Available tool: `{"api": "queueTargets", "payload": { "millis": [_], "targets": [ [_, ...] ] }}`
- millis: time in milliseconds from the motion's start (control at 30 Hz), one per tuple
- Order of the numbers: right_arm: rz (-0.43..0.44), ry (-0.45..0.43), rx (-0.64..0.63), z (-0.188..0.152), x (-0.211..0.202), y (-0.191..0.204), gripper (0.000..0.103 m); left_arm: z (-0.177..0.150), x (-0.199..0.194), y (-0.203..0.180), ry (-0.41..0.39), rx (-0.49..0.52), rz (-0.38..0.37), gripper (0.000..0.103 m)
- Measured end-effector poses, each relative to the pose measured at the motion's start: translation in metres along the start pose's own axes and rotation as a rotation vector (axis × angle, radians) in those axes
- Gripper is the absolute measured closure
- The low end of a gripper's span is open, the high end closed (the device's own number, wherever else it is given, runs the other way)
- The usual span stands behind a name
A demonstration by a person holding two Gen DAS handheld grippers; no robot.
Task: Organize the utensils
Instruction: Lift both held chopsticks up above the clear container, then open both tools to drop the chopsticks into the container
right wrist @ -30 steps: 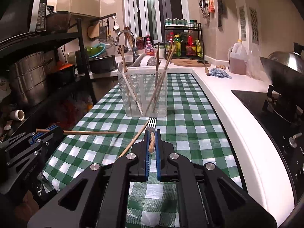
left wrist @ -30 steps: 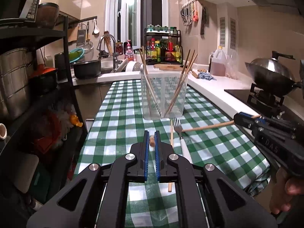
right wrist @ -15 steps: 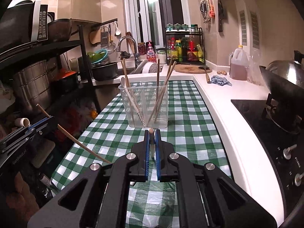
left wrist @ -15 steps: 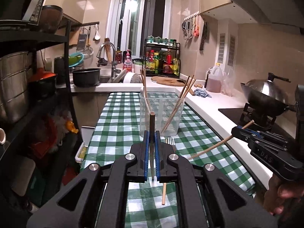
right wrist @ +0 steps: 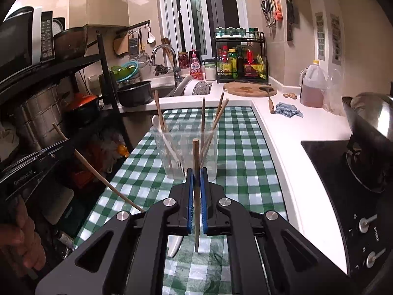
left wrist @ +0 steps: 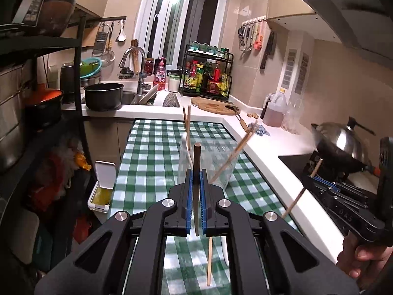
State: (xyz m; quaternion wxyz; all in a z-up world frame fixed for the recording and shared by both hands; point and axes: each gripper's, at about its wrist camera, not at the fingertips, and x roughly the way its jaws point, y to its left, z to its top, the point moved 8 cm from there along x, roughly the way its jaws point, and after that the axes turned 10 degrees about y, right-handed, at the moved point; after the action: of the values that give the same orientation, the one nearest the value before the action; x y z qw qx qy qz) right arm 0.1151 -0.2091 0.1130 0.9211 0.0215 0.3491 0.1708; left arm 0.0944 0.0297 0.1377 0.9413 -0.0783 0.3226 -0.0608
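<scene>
My left gripper (left wrist: 196,172) is shut on a wooden chopstick (left wrist: 197,157) held upright above the checked tablecloth (left wrist: 147,157). My right gripper (right wrist: 196,172) is shut on another wooden chopstick (right wrist: 195,152), also upright. A clear plastic holder (right wrist: 186,147) stands just ahead with several chopsticks and a white spoon in it; it also shows blurred in the left wrist view (left wrist: 213,159). The left gripper and its chopstick (right wrist: 98,169) appear at the left of the right wrist view. The right gripper's chopstick (left wrist: 302,191) appears in the left wrist view. A white utensil handle (right wrist: 175,244) lies under my right gripper.
A black shelf rack (left wrist: 36,98) with pots stands at the left. A white counter (right wrist: 307,132) with a stove and wok (left wrist: 343,145) runs along the right. A sink, a black pot (left wrist: 103,95), a spice rack (right wrist: 239,59) and a cutting board (right wrist: 248,89) are behind.
Both grippers have lifted their chopsticks off the cloth, tipped them from lying flat to upright, and risen higher over the table towards the holder.
</scene>
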Motion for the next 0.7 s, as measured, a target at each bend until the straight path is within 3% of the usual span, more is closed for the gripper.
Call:
{"api": "queueTargets", "payload": {
  "millis": [200, 467, 700],
  "targets": [
    [0.027, -0.033, 0.045, 0.050, -0.009, -0.005, 0.097, 0.062, 0.002, 0.008, -0.016, -0.023, -0.043, 0.097],
    [-0.003, -0.149, 0.020, 0.144, -0.016, 0.009, 0.097, 0.149, 0.009, 0.006, -0.090, -0.005, -0.094, 0.097],
    [-0.034, -0.231, 0.023, 0.204, 0.006, 0.015, 0.097, 0.164, 0.060, 0.016, -0.054, -0.041, -0.126, 0.097]
  ]
}}
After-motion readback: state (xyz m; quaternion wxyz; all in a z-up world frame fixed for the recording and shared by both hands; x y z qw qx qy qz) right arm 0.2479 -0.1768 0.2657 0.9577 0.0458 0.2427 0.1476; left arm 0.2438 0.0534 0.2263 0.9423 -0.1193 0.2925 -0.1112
